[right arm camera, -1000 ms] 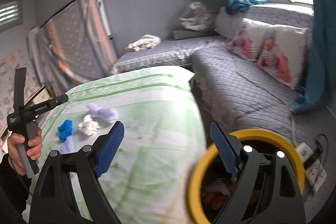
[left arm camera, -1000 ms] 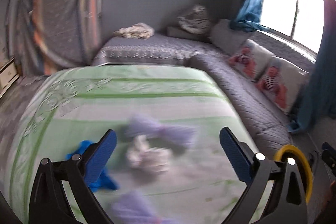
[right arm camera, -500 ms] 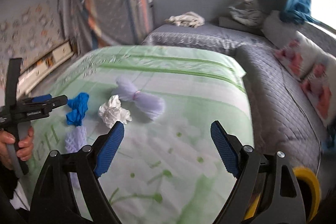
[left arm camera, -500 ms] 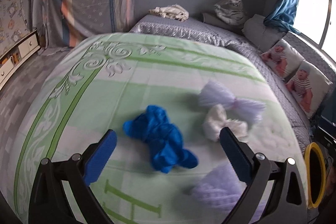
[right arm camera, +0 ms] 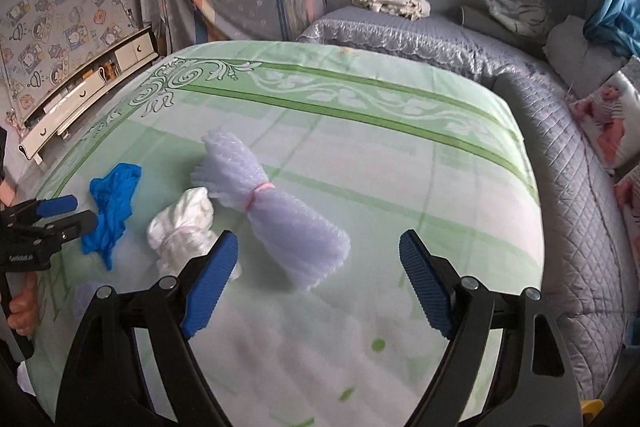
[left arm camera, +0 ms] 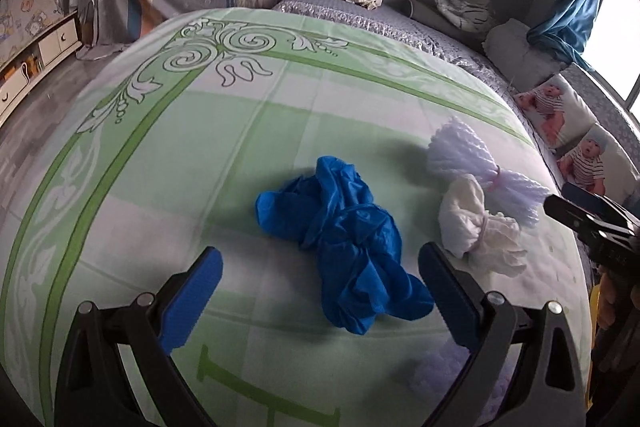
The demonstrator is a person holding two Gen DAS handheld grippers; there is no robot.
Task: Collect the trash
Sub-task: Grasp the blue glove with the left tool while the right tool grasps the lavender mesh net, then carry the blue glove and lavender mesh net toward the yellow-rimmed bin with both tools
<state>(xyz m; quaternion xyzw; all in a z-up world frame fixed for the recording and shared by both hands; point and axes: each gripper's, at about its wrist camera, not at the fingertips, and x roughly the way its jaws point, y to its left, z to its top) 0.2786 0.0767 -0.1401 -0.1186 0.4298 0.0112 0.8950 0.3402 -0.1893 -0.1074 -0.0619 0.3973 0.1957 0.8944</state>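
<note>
A green-patterned bedsheet (right arm camera: 360, 99) is covering the bed; a grey quilted sofa (right arm camera: 568, 187) is wrapping round it, daylight is coming past a blue curtain (left arm camera: 572, 15), and a white drawer unit (right arm camera: 84, 83) is lining the wall

You see a blue crumpled glove (left arm camera: 352, 247), a lilac foam-net bundle (right arm camera: 276, 223), a white wad (right arm camera: 184, 223) on your green-and-white scrolled bedsheet (right arm camera: 360, 99)

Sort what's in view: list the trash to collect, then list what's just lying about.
Trash to collect:
- blue glove
- white wad
- lilac foam net bundle

Just lying about:
- cream cloth on the grey sofa
- baby-print cushions
- striped bag
- blue curtain
</note>
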